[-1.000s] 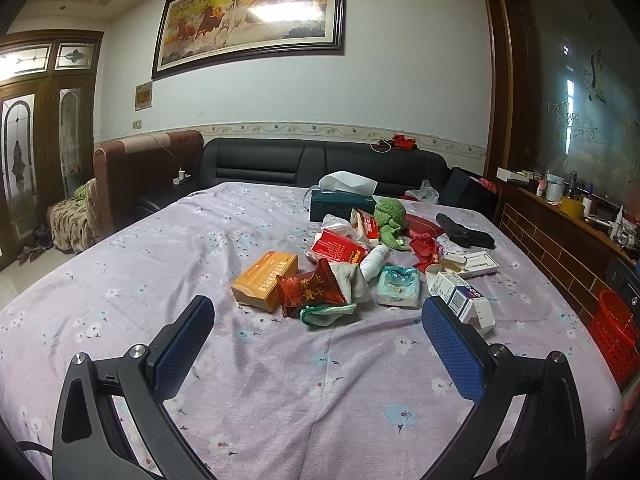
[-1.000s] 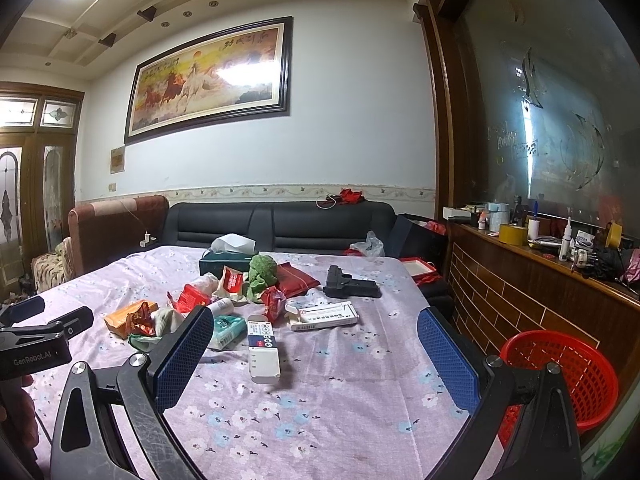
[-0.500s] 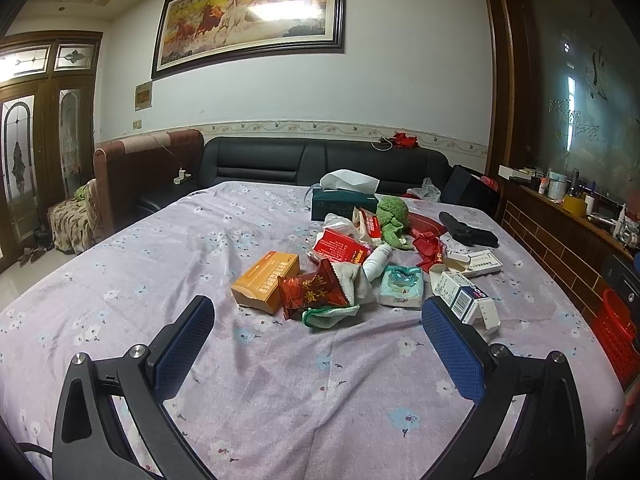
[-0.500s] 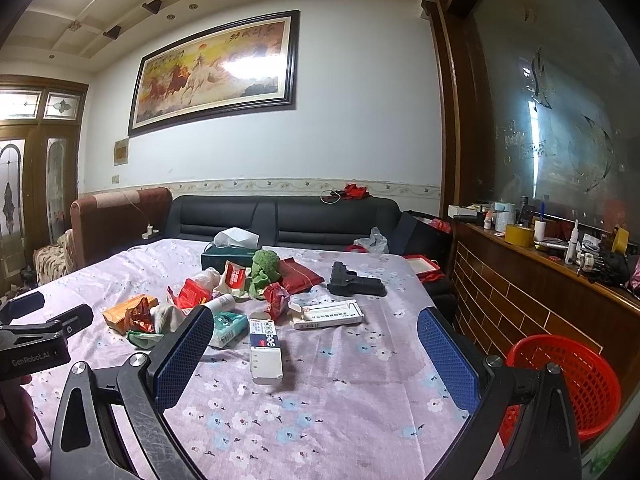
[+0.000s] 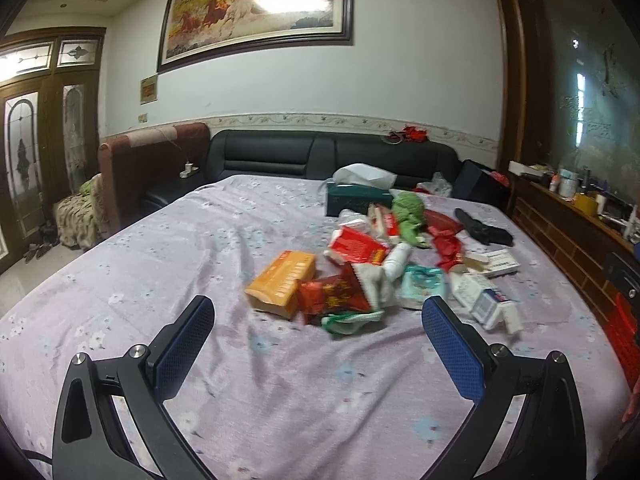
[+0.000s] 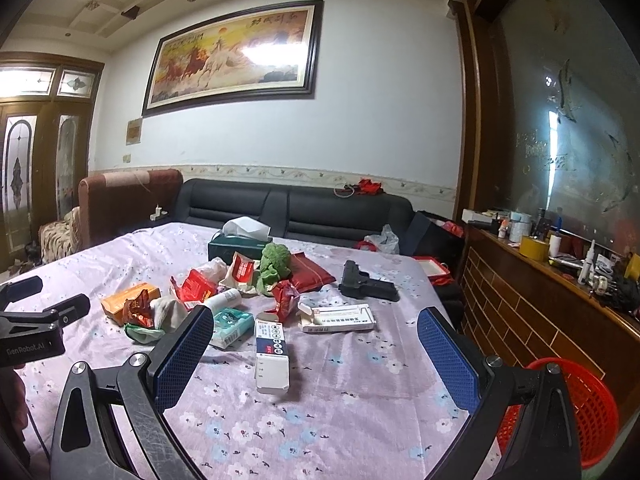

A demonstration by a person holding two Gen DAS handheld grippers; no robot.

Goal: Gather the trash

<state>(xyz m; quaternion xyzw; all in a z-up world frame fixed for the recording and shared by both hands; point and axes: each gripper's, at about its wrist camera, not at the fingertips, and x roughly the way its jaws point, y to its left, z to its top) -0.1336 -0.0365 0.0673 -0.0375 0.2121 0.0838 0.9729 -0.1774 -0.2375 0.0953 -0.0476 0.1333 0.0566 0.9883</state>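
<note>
A pile of trash lies on the purple flowered tablecloth [image 5: 160, 264]: an orange box [image 5: 282, 282], a red snack wrapper [image 5: 332, 294], a white-and-blue medicine box [image 6: 272, 350], a flat white carton [image 6: 340, 318] and a teal wipes pack [image 6: 230, 326]. My left gripper [image 5: 316, 344] is open and empty, just short of the orange box and the red wrapper. My right gripper [image 6: 314, 354] is open and empty, with the white-and-blue box between its fingers' line of sight. The left gripper also shows at the left edge of the right wrist view [image 6: 36, 320].
A red mesh basket [image 6: 576, 412] stands on the floor right of the table. A green tissue box [image 6: 238, 242], a green cloth [image 6: 274, 260] and a black toy pistol [image 6: 366, 282] lie further back. A black sofa [image 5: 328, 154] and a cluttered wooden sideboard [image 6: 560, 276] border the table.
Both grippers have moved forward a little toward the pile, so the trash looks closer. Both stay open and empty.
</note>
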